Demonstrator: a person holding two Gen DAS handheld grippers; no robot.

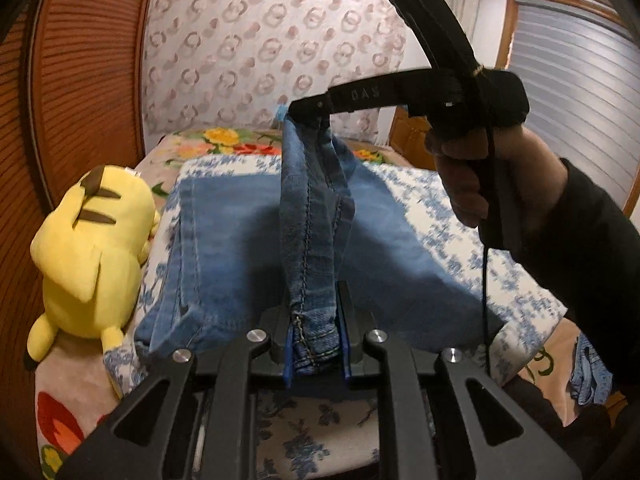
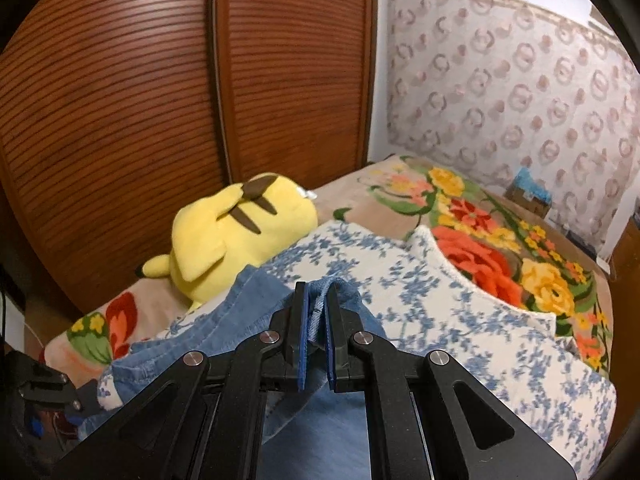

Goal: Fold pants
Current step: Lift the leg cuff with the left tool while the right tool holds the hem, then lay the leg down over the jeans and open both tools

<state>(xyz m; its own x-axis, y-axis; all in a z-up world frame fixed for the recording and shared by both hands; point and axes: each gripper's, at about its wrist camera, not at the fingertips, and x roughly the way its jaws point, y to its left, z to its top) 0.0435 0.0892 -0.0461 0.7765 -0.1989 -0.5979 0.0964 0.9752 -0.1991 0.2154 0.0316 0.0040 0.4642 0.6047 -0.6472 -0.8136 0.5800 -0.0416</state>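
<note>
Blue denim pants (image 1: 224, 240) lie partly spread on a white and blue flowered cover (image 1: 440, 200) on the bed. My left gripper (image 1: 316, 312) is shut on the hem end of a raised strip of the pants. That strip runs up and away to my right gripper (image 1: 308, 110), which is shut on its far end, held high above the bed. In the right wrist view my right gripper (image 2: 316, 292) pinches a fold of the denim (image 2: 256, 304) between its blue pads.
A yellow plush toy (image 1: 92, 248) lies at the left edge of the bed, against the slatted wooden doors (image 2: 160, 100). A flowered blanket (image 2: 500, 248) covers the far bed. A patterned wall (image 1: 260, 40) stands behind. More denim (image 1: 588, 376) lies at the right.
</note>
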